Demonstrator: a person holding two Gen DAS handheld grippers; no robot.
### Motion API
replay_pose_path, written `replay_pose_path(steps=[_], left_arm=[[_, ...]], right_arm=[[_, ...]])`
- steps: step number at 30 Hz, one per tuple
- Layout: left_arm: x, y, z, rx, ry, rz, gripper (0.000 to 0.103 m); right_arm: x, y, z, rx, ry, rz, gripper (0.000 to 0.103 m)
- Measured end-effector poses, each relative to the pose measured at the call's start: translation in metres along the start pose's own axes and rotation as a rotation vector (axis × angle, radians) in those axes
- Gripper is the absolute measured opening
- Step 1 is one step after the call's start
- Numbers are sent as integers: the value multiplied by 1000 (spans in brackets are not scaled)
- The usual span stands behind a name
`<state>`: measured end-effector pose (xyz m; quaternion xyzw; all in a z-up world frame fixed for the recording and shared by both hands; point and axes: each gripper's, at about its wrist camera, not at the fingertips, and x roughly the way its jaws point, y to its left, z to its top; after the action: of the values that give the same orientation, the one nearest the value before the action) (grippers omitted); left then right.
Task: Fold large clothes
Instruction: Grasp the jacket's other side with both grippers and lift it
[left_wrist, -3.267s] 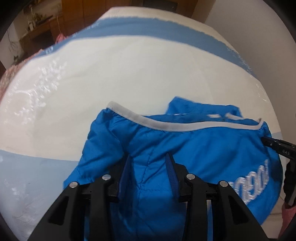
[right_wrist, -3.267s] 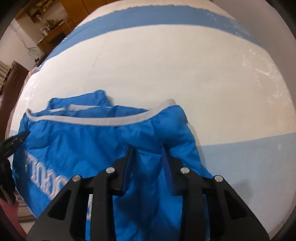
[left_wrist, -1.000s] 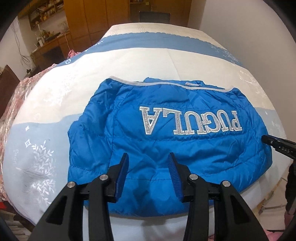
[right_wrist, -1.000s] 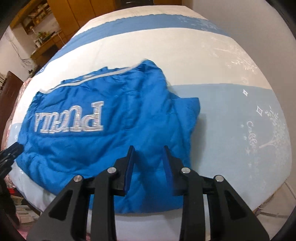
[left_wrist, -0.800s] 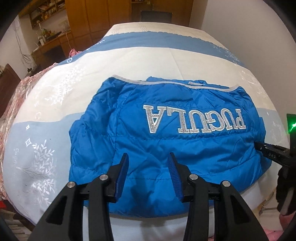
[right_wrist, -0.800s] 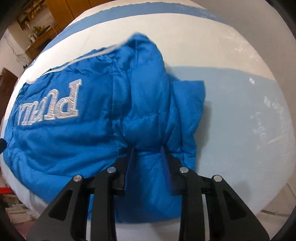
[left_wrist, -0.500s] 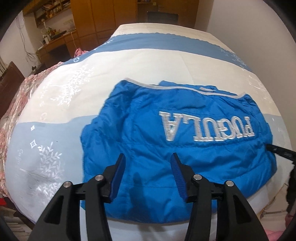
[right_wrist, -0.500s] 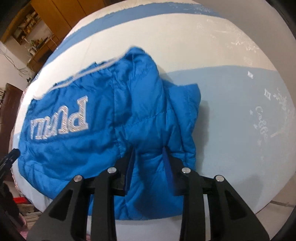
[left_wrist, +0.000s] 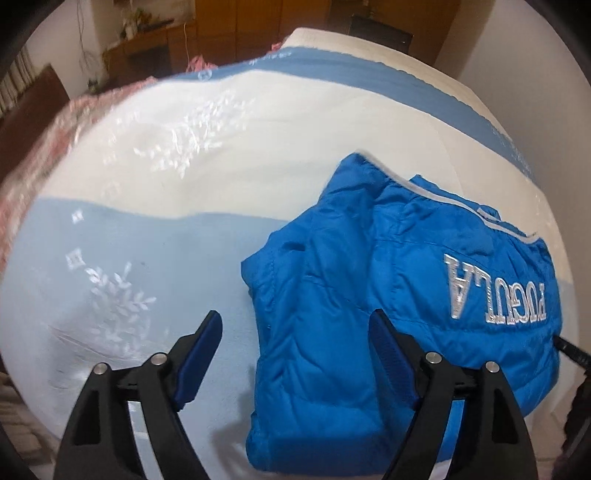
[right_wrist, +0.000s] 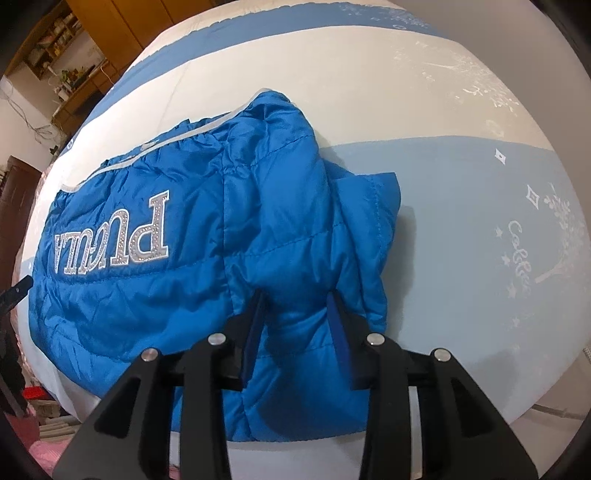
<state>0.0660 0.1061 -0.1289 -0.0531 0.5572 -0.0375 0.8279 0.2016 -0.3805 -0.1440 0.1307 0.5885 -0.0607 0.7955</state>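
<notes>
A blue padded jacket (left_wrist: 388, 295) with silver lettering lies folded on the bed, back up, with a grey-trimmed hem at its far edge. In the left wrist view my left gripper (left_wrist: 295, 332) is wide open and empty, straddling the jacket's left edge above the bedspread. In the right wrist view the jacket (right_wrist: 221, 236) fills the middle. My right gripper (right_wrist: 293, 310) has its fingers around a raised bulge of the jacket's fabric at the near right side, jaws narrowly apart. A folded sleeve flap sticks out at the right.
The bed (left_wrist: 147, 184) has a white and light-blue striped bedspread with embroidered leaves. A pink cloth (left_wrist: 22, 173) lies along its left side. Wooden cabinets (left_wrist: 236, 22) stand behind. A white wall (right_wrist: 498, 22) is at the right. The bed's front edge is close.
My left gripper has opened wide and swung left, off the jacket's middle to its left edge. My right gripper stays on the fabric at the jacket's right side.
</notes>
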Motion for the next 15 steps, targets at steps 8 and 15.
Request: replay_pose_path(steps=[8, 15], left_arm=[[40, 20, -3, -75, 73, -155, 89], [50, 31, -7, -114, 93, -266, 77]], right_arm=[[1, 0, -1, 9, 6, 8, 35], [6, 6, 1, -6, 25, -36, 36]])
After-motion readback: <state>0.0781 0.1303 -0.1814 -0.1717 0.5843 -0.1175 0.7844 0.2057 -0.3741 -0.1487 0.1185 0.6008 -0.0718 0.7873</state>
